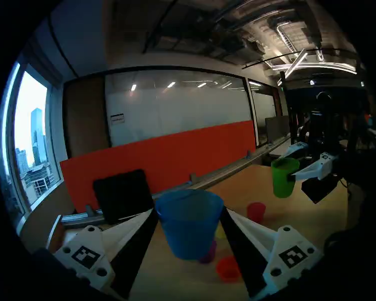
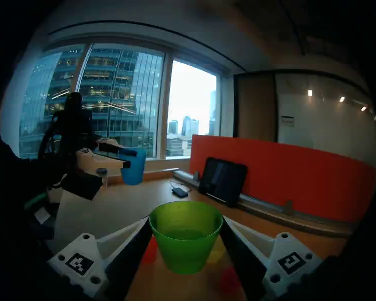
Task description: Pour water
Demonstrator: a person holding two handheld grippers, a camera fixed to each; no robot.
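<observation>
Nearest, left gripper (image 1: pixel 189 213) clenches the upright blue cup (image 1: pixel 189 231) above the desk (image 1: pixel 298 215), while right gripper (image 2: pixel 186 223) grasps the upright green cup (image 2: pixel 186 246), fingers pressing each cup's sides.

A black tablet (image 1: pixel 123 194) stands propped at lower left of the left gripper view, in front of an orange divider panel (image 1: pixel 188 155) along the wooden surface (image 1: pixel 308 220). Lower centre, a small red cup (image 1: pixel 256 211), an orange cup (image 1: pixel 228 268) and a purple cup (image 1: pixel 208 253) sit near one another. A window (image 1: pixel 30 145) at far left shows towers. In the right gripper view, a small dark device (image 2: pixel 179 191) lies near the tablet.
</observation>
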